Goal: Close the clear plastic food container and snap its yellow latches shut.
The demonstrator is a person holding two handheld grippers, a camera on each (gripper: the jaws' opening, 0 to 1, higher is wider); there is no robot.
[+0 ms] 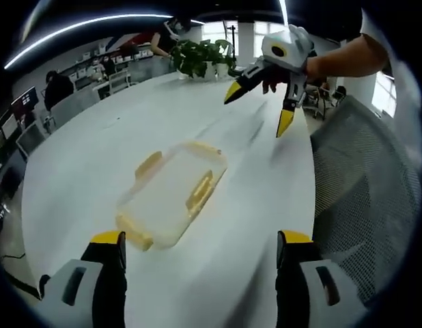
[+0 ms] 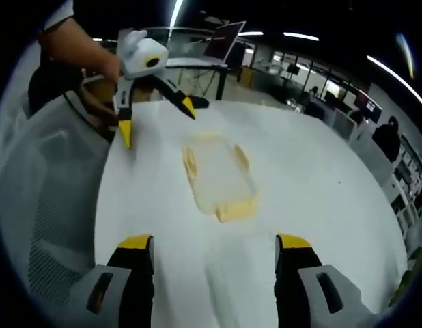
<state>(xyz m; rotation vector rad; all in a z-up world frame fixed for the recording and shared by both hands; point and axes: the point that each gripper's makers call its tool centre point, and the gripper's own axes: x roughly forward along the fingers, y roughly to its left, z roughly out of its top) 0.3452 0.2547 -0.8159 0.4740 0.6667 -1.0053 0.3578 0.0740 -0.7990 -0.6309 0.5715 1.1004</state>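
- Left gripper (image 1: 201, 249): I read its jaws as spread wide. The yellow tips rise at the bottom of the left gripper view, with nothing between them and nothing touched.
- Right gripper (image 2: 214, 253): same condition. Jaws wide apart, empty, held above the white table (image 2: 320, 205).
- Cross-check: each gripper appears in the other's view, raised in a hand and well clear of the table, jaws splayed. The right one appears beyond the container in the left gripper view (image 1: 262, 109); the left one appears likewise in the right gripper view (image 2: 156, 119).
- Clear plastic food container (image 1: 171, 195): it lies flat on the table between the two grippers, ahead of both and apart from each.
- Yellow latches (image 1: 199, 190): visible along the container's sides and at one end. Motion blur prevents me from confirming whether the lid is seated or any latch is snapped.
- Step in hand, in my judgement: approach. No contact has been made.
- Next move calls for: bringing both grippers down to the container, steadying it with one, then pressing a latch home with the other.
- A mesh chair back (image 1: 364, 198) stands beside the table edge.
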